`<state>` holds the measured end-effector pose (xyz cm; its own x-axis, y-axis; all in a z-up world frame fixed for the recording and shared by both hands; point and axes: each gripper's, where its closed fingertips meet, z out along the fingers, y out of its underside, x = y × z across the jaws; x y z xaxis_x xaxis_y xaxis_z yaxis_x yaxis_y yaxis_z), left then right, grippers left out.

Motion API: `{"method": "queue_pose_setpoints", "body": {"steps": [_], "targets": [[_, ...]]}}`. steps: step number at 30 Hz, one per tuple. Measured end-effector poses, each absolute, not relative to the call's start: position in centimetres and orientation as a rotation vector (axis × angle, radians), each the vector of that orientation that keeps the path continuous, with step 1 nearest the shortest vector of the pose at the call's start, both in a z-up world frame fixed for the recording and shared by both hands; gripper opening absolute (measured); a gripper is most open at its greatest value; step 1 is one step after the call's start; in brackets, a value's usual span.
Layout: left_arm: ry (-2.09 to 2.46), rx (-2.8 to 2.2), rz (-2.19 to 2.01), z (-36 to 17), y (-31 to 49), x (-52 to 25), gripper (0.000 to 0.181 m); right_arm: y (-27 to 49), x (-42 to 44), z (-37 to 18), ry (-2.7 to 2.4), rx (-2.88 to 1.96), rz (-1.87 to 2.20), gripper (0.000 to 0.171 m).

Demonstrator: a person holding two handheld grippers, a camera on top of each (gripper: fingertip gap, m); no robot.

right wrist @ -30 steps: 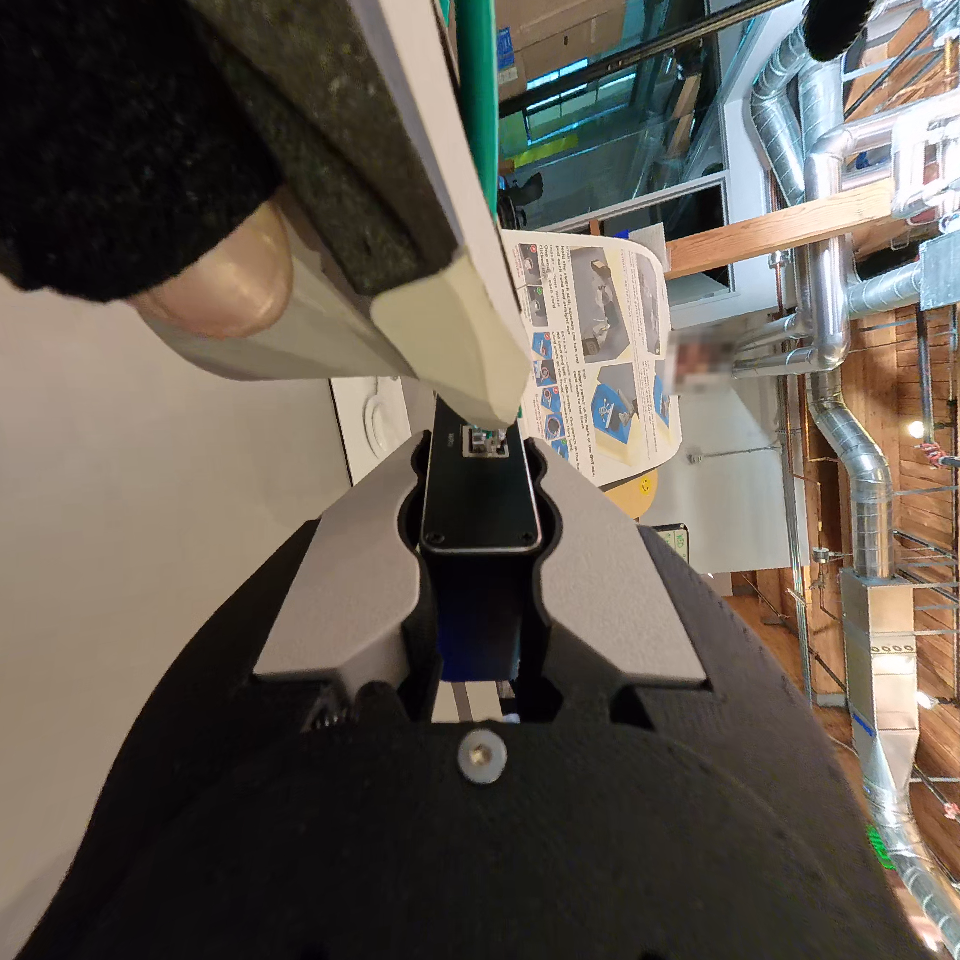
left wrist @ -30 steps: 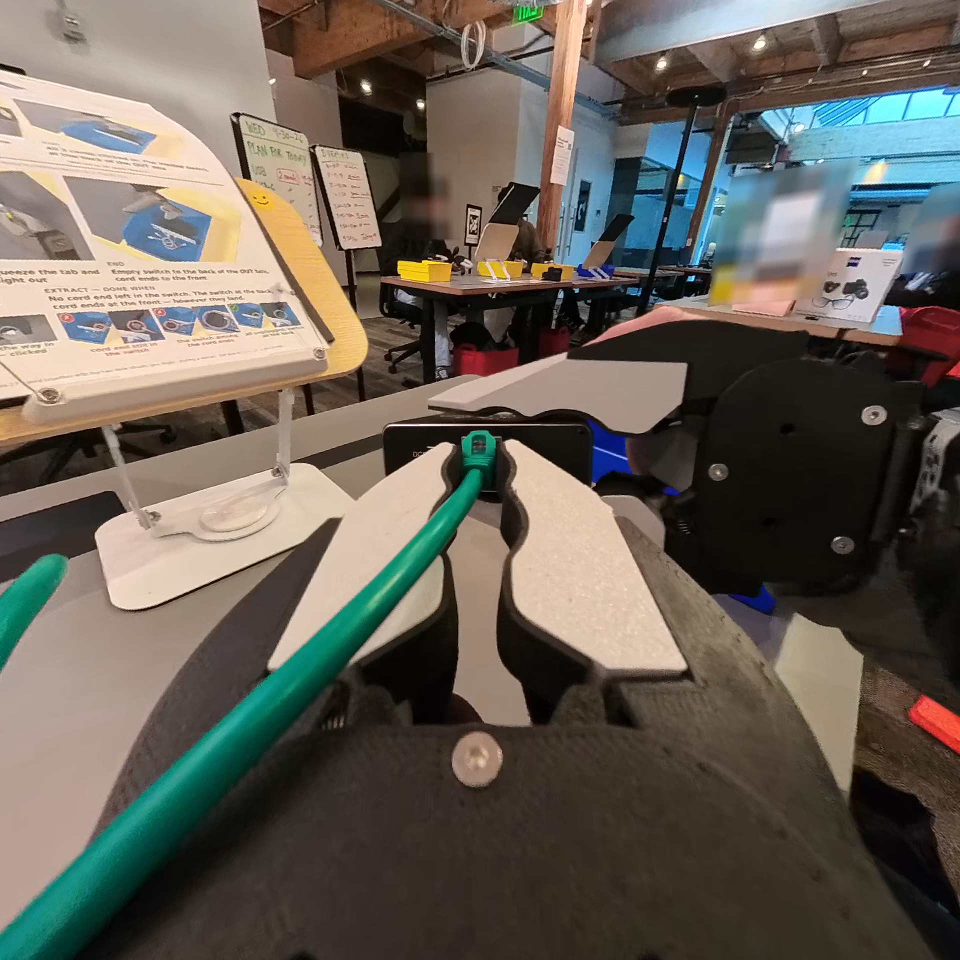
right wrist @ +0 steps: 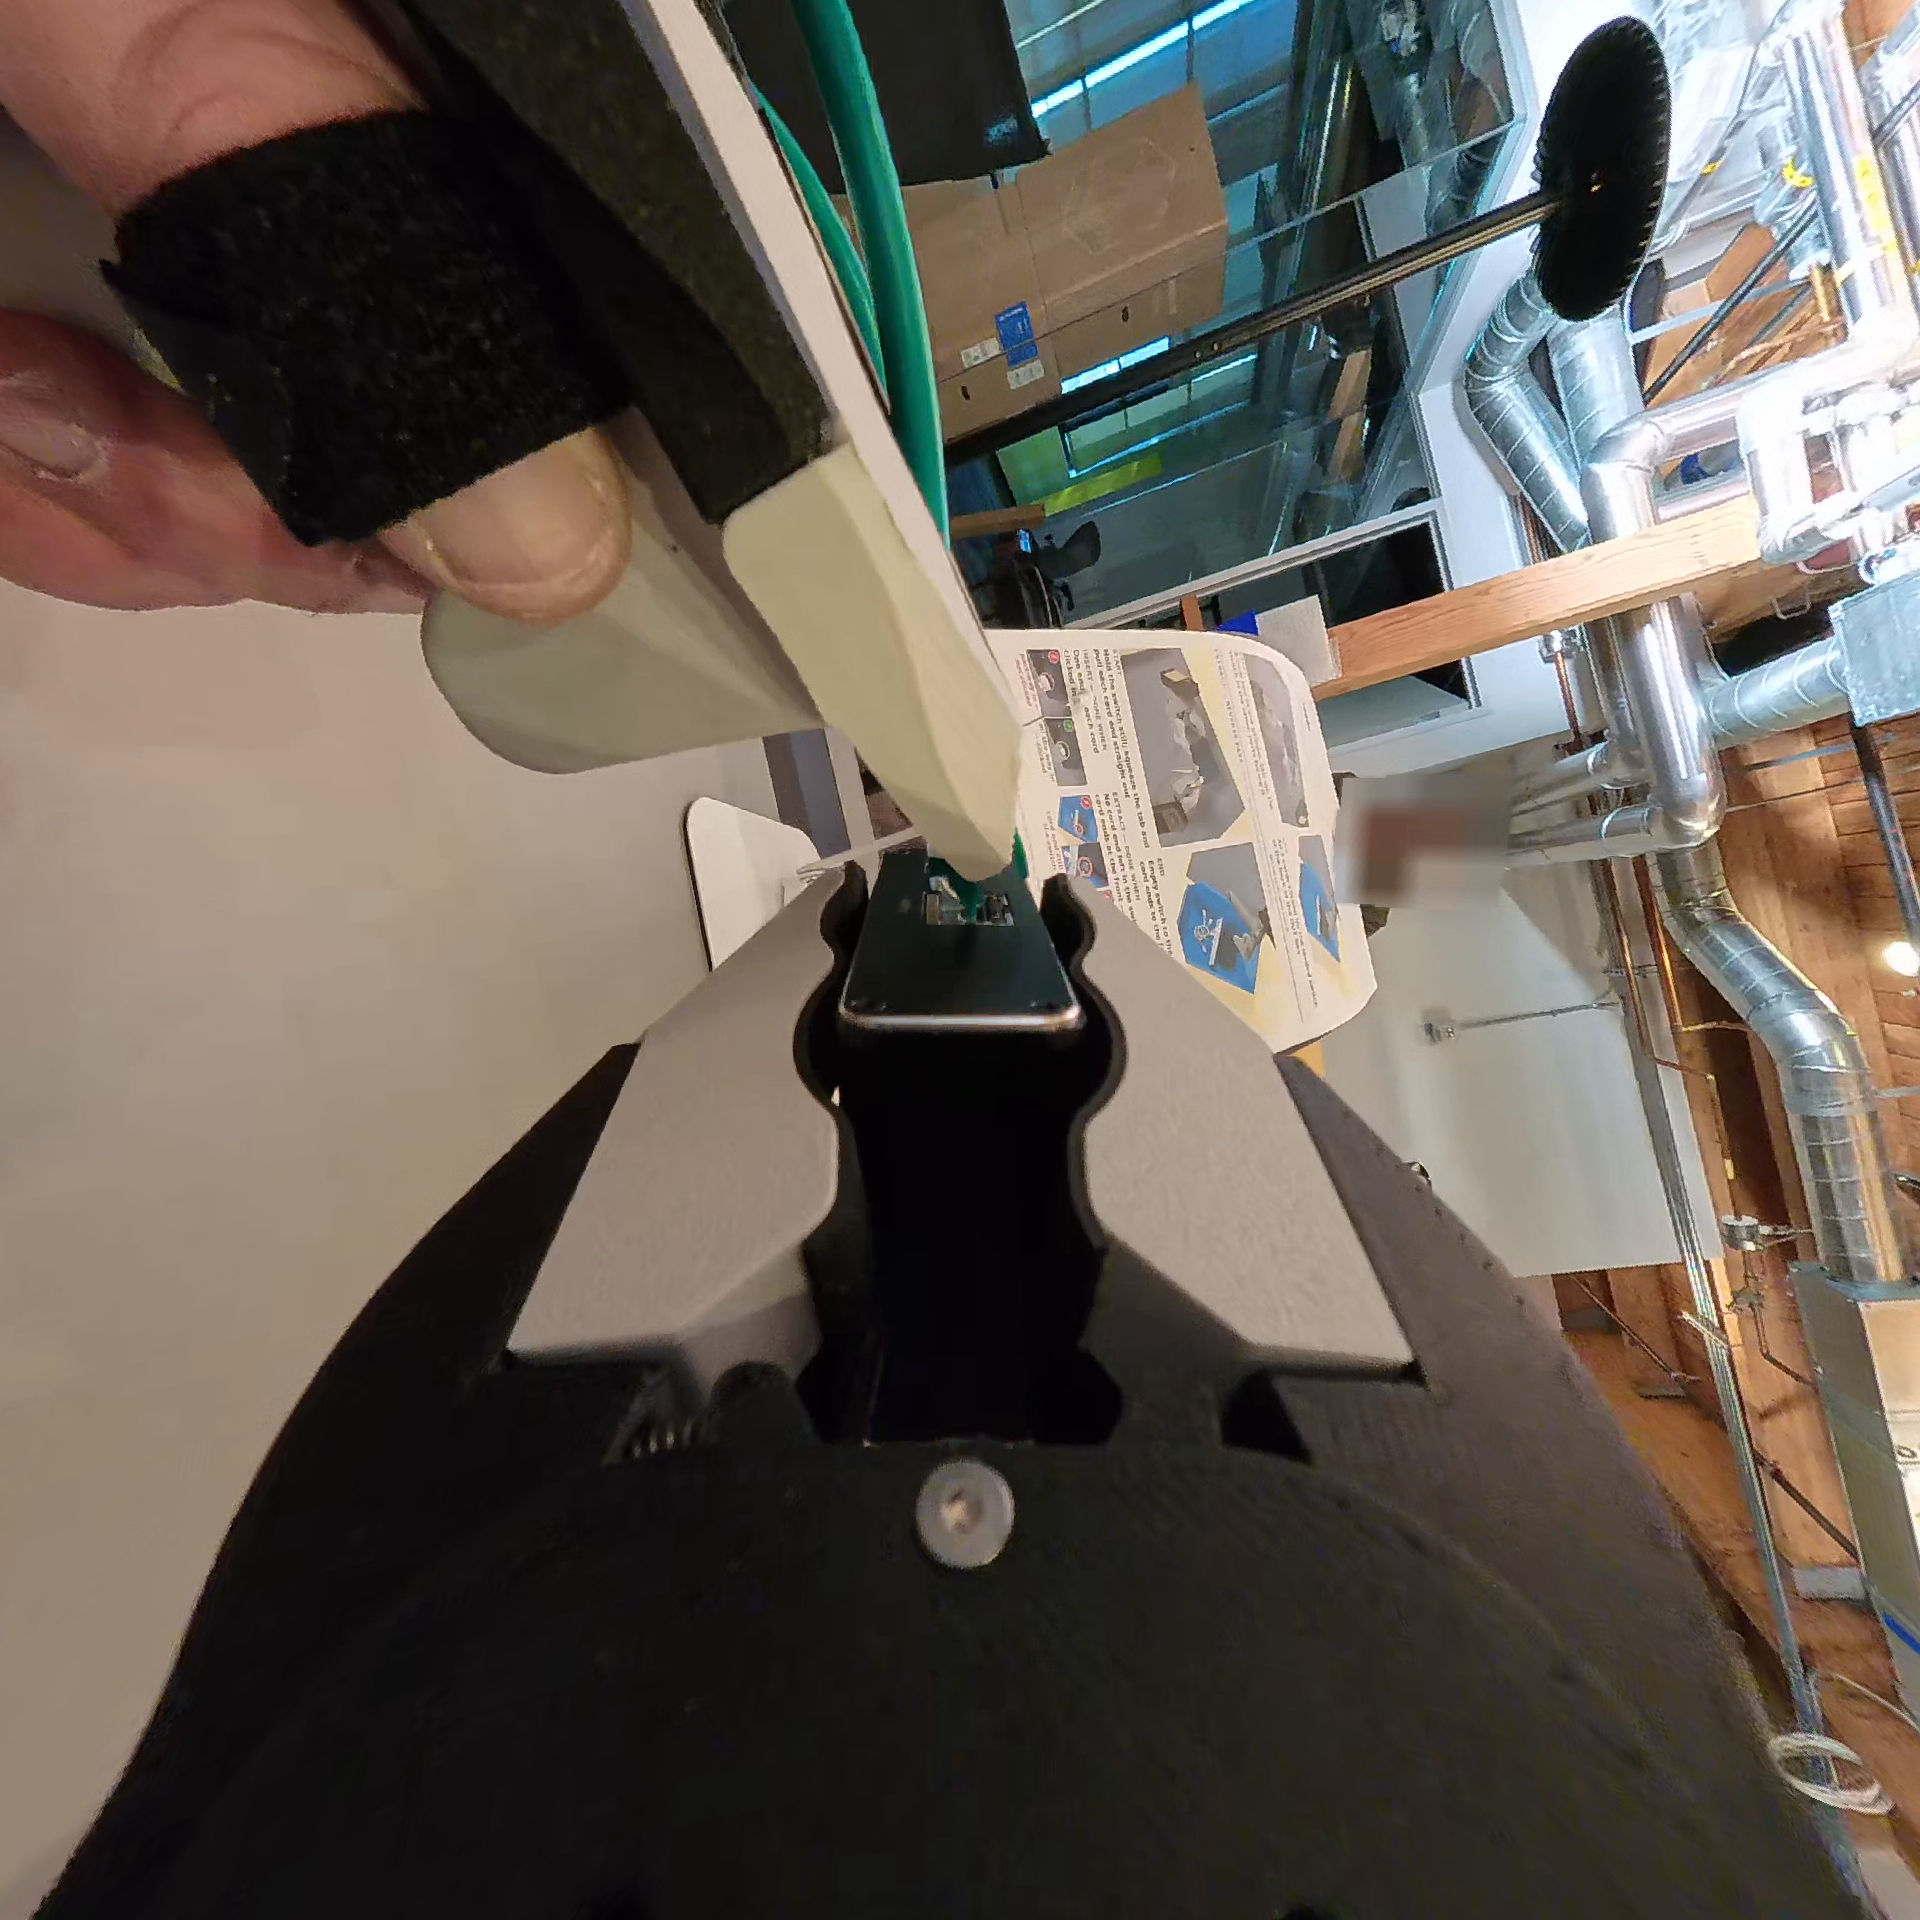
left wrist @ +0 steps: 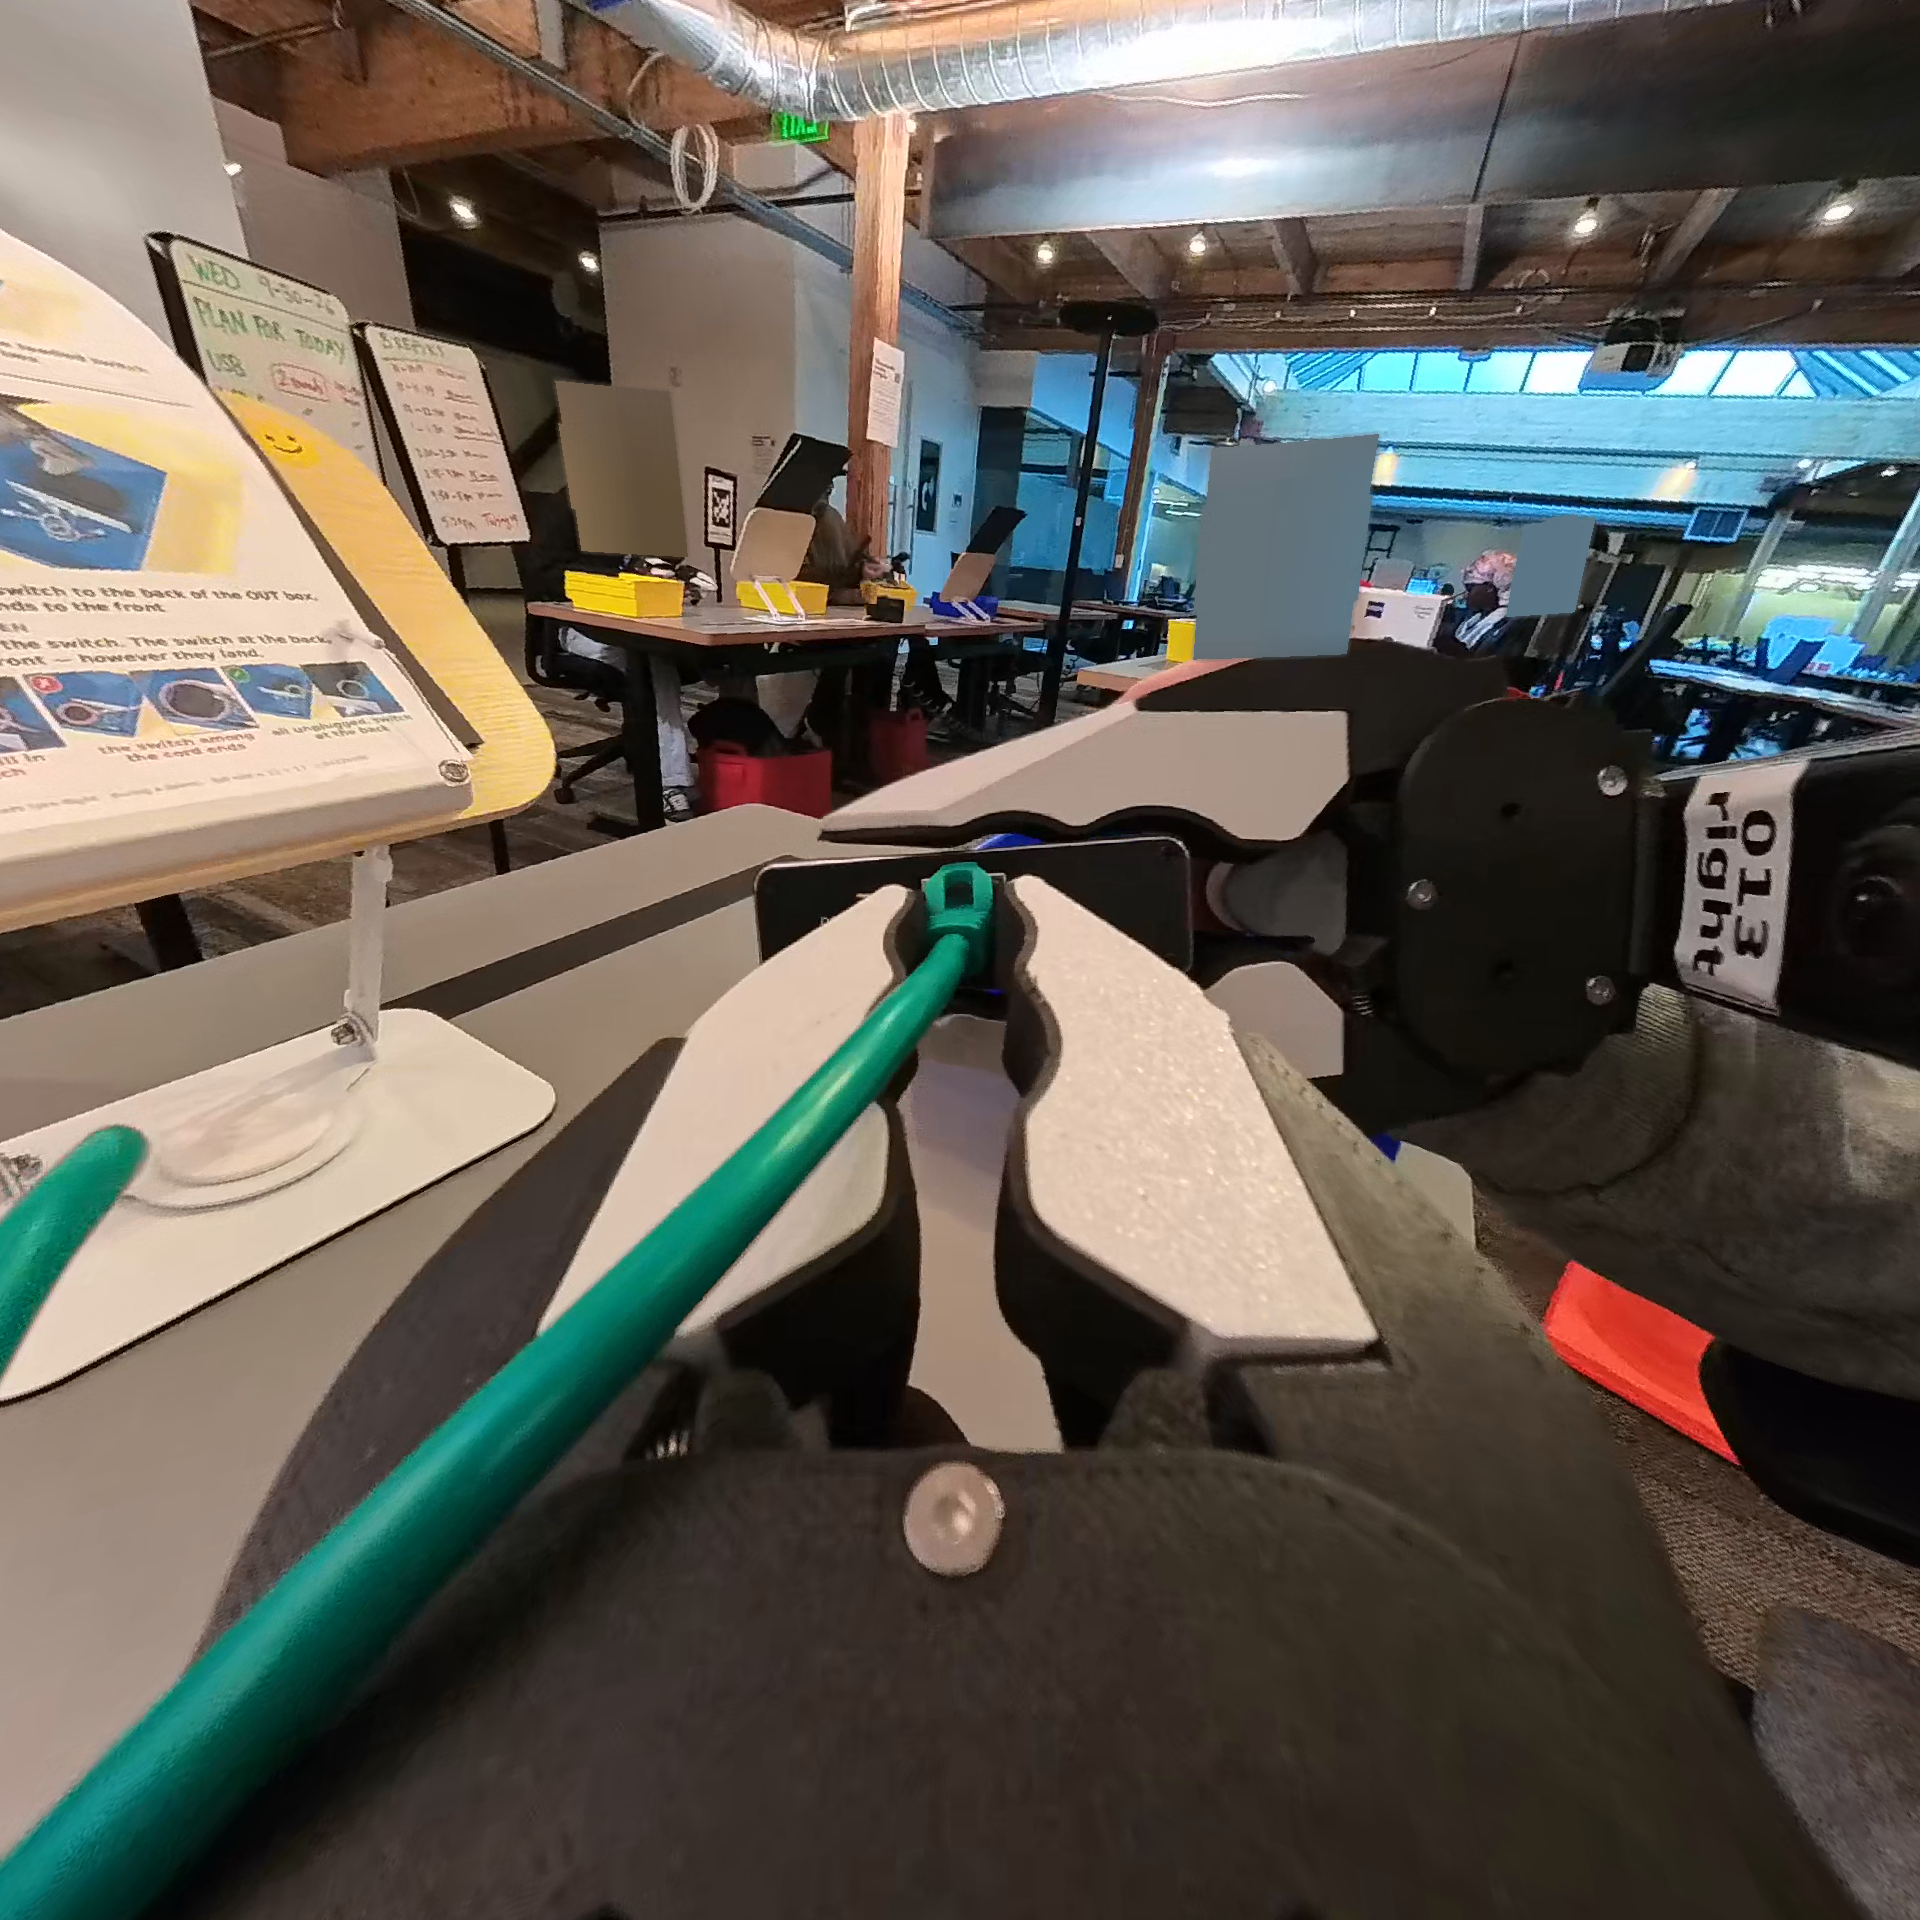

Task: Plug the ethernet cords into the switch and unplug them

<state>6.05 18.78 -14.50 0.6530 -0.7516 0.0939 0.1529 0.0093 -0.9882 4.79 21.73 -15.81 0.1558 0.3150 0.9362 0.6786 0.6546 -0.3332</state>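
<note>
Left wrist view: the left gripper (left wrist: 961, 930) is seen closed narrow on the green plug (left wrist: 958, 902) of the cord (left wrist: 665, 1226), plug nose at the switch (left wrist: 1091, 899) face, at 12 o'clock from the fingers. Right wrist view: the switch (right wrist: 956, 971) is clamped across its body by the right gripper (right wrist: 956, 935), port face turned toward the plug at 12 o'clock. Whether the plug is fully seated cannot be told. The switch is judged light, rigid and smooth; a grip across its flat sides suits it. The cord is judged springy, so hold is best taken on the stiff boot, with care for the fragile latch tab.
</note>
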Motion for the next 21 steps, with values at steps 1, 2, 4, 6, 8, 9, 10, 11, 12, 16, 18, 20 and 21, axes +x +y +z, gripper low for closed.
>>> {"method": "queue_pose_setpoints", "body": {"steps": [1, 2, 4, 6, 8, 9, 10, 11, 12, 16, 18, 20, 21], "targets": [[0.549, -1.391, -0.768, -14.51, 18.76, 6.04, 0.012, 21.67, 4.75, -15.83, -1.442, -0.89, -0.311, 0.032], [0.55, -1.391, -0.777, -14.51, 18.72, 6.07, 0.012, 21.59, 4.73, -15.84, -1.443, -0.891, -0.303, 0.032], [0.555, -1.385, -0.79, -14.43, 18.6, 6.12, 0.012, 21.41, 4.71, -15.76, -1.444, -0.891, -0.295, 0.031], [0.568, -1.385, -0.797, -14.33, 18.47, 6.09, 0.012, 21.21, 4.6, -15.65, -1.446, -0.892, -0.284, 0.032], [0.582, -1.386, -0.801, -14.24, 18.38, 6.07, 0.012, 21.05, 4.51, -15.58, -1.447, -0.893, -0.273, 0.032], [0.584, -1.385, -0.815, -14.19, 18.33, 6.06, 0.012, 20.96, 4.47, -15.54, -1.449, -0.894, -0.269, 0.032], [0.588, -1.384, -0.817, -14.19, 18.31, 6.06, 0.012, 20.91, 4.46, -15.52, -1.454, -0.894, -0.273, 0.032], [0.591, -1.384, -0.813, -14.18, 18.29, 6.06, 0.012, 20.87, 4.44, -15.52, -1.456, -0.895, -0.272, 0.032], [0.592, -1.385, -0.817, -14.18, 18.27, 6.09, 0.012, 20.84, 4.43, -15.54, -1.459, -0.899, -0.265, 0.032], [0.596, -1.392, -0.827, -14.36, 18.31, 6.08, 0.012, 20.84, 4.38, -15.8, -1.47, -0.908, -0.261, 0.031], [0.597, -1.389, -0.831, -14.35, 18.27, 6.06, 0.012, 20.78, 4.31, -15.84, -1.475, -0.911, -0.259, 0.031], [0.593, -1.392, -0.838, -14.35, 18.31, 6.06, 0.012, 20.8, 4.26, -15.89, -1.478, -0.915, -0.251, 0.031], [0.593, -1.393, -0.841, -14.38, 18.33, 6.07, 0.012, 20.81, 4.24, -15.94, -1.479, -0.917, -0.249, 0.031]]}}
